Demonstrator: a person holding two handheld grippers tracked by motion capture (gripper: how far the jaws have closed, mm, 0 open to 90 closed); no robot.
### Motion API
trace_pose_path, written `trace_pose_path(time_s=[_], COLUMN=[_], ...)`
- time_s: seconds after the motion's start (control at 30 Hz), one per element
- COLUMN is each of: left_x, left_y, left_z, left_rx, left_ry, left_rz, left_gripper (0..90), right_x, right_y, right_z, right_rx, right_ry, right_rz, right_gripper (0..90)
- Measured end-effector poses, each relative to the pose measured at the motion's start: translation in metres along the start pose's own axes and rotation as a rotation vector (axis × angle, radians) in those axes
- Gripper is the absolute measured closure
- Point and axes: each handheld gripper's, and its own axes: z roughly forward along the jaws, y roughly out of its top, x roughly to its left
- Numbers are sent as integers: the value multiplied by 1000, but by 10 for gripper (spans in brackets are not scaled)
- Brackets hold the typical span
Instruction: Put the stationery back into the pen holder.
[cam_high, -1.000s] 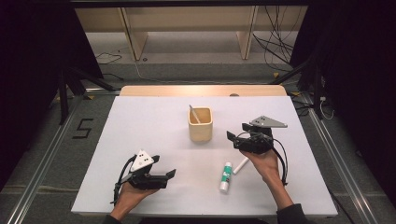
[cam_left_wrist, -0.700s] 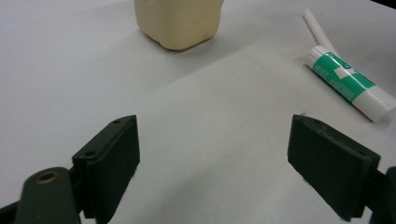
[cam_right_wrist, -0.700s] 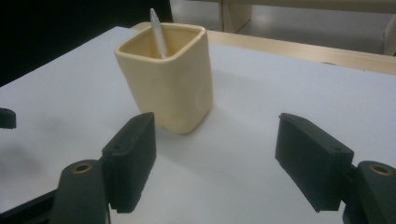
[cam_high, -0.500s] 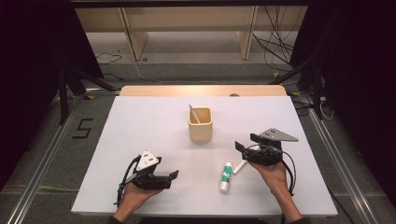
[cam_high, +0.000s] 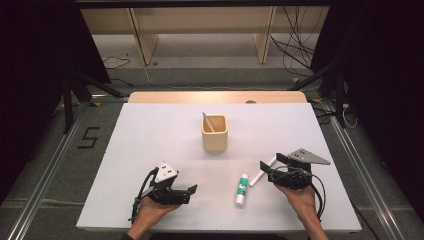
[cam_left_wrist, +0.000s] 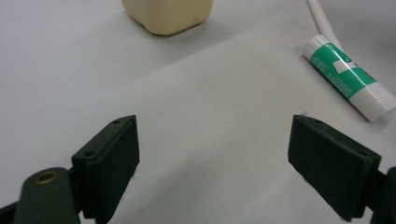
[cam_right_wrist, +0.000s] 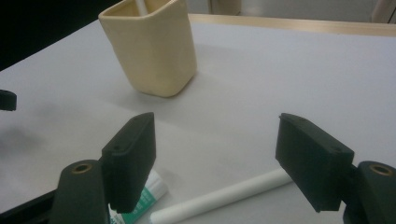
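Both grippers low at the near edge of the white table (cam_high: 150, 130), jaws spread wide and holding nothing.

Nearest, the left gripper (cam_high: 192, 190) rests in the person's hand on the near left part of the table, with bare tabletop between its jaws. The right gripper (cam_high: 262, 165) sits at the near right, just above a white stick (cam_right_wrist: 224, 196) that lies under and between its open jaws. The green-and-white glue stick (cam_high: 242, 189) lies flat between the two grippers, beside the near end of the white stick. Farther back, near the table's middle, the cream cup (cam_high: 215, 133) stands upright with a pale stick (cam_high: 208, 122) leaning inside it.
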Motion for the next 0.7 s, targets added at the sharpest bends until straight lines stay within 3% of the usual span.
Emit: trace_pose_path(time_s=[0.7], left_x=[-29], left_y=[8], left_z=[17], left_rx=[52], left_ry=[-11], left_rz=[-9], left_gripper=[162], right_x=[-3], right_y=[-17], right_z=[-15], right_rx=[5], right_ry=[-25], right_rz=[33], right_gripper=[284])
